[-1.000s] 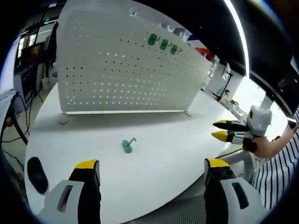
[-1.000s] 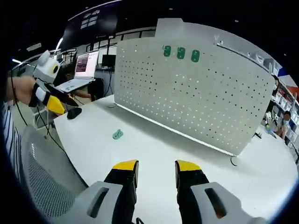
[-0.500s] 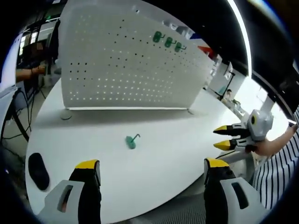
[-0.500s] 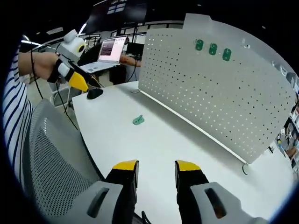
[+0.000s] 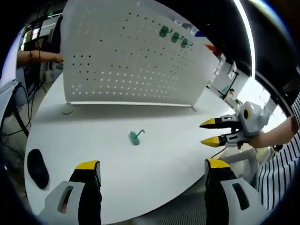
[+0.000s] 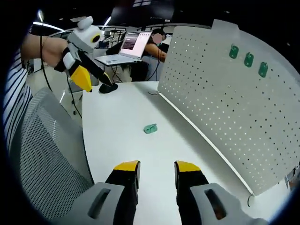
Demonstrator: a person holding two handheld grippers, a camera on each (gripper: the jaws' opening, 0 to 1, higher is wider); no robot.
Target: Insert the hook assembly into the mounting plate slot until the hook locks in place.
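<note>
Well apart: hook, pegboard, table edge

The left gripper has its two yellow-tipped black jaws spread wide apart, with nothing between them. In the right gripper view it is held up in the air by a hand with a striped sleeve below it. The right gripper has its jaws close together with a narrow gap, also holding nothing. In the left gripper view it comes in from the right, carried by a bare forearm, and its yellow tips point left, slightly parted as far as can be seen.
</note>
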